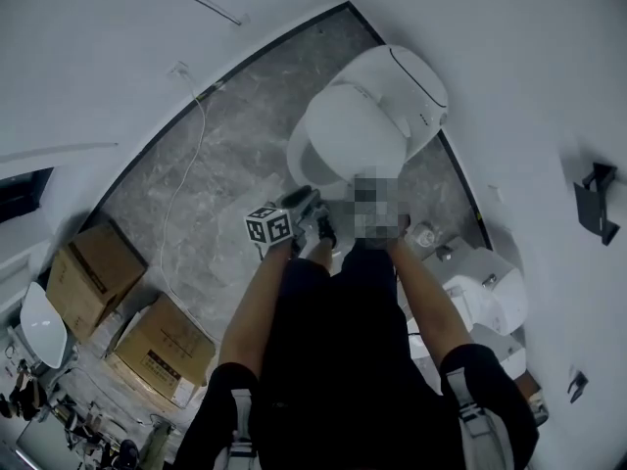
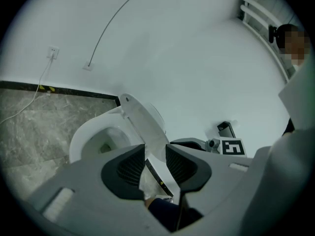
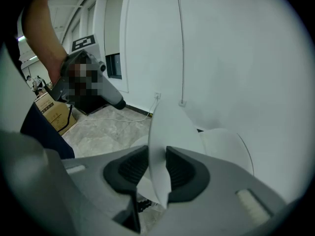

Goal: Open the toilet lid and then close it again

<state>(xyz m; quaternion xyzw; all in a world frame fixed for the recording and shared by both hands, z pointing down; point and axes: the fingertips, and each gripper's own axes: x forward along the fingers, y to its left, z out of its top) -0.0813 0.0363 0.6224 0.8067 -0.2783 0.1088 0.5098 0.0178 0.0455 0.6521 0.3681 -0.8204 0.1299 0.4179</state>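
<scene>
The white toilet point(image 1: 416, 86) stands against the wall, and its lid point(image 1: 353, 130) is tilted partway over the bowl. My left gripper point(image 1: 318, 209) is at the lid's front edge. In the left gripper view the lid point(image 2: 142, 119) runs edge-on between the jaws of my left gripper point(image 2: 155, 163), which are open around it, and the bowl point(image 2: 98, 136) shows to the left. In the right gripper view my right gripper point(image 3: 157, 166) is open, with the thin lid point(image 3: 170, 127) standing between its pads. A mosaic patch hides the right gripper in the head view.
Two cardboard boxes point(image 1: 93, 272) point(image 1: 162, 346) sit on the marble floor at the left. A white cable point(image 1: 181, 184) trails from a wall socket point(image 1: 179, 70). Another white fixture point(image 1: 485, 297) stands at the right, and a black bracket point(image 1: 595, 199) is on the wall.
</scene>
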